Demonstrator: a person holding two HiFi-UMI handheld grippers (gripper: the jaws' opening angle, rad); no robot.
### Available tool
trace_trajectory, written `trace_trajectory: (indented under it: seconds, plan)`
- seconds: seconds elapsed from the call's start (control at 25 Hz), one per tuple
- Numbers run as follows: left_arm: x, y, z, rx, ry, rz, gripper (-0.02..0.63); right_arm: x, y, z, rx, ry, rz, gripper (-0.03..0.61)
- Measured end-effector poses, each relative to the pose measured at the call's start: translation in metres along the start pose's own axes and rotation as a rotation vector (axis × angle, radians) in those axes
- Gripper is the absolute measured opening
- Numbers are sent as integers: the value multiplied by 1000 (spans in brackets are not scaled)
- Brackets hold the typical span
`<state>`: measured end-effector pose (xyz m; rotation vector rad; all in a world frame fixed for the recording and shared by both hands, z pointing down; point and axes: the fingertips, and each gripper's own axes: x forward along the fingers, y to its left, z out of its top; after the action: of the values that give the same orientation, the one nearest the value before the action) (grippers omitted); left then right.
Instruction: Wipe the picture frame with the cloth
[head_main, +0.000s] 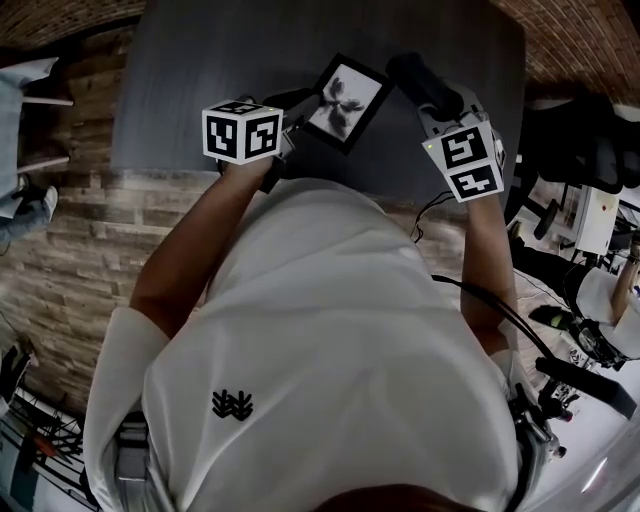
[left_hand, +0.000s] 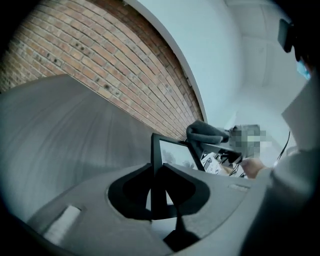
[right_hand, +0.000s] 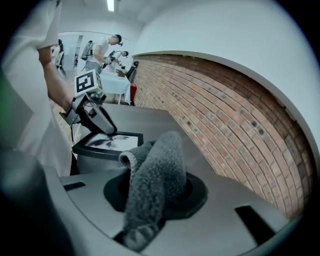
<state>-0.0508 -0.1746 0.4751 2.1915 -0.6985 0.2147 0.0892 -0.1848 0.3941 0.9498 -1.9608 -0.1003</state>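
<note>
The frame (head_main: 345, 102), with a dark flower-like print, is held tilted over the counter (head_main: 190, 90). One of its edges is clamped in the left gripper (left_hand: 159, 192). A grey cloth (right_hand: 157, 170) is clamped in the right gripper (head_main: 430, 100), just beside the frame's far corner. On the shirt (head_main: 330, 330), nearer than the frame, a small black emblem (head_main: 232, 404) is seen.
</note>
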Motion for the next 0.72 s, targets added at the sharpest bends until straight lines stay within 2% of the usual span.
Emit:
trace_trajectory:
  seconds: [0.16, 0.48, 0.72]
  plan:
    - [-3, 3, 3, -77, -28, -22, 75, -3, 5, -9, 80, -33, 17, 91]
    - [7, 0, 2, -238, -60, -67, 75, -14, 37, 0, 128, -134, 83, 91]
    - [30, -16, 0, -261, -78, -63, 75, -37, 54, -16, 107, -199, 179, 91]
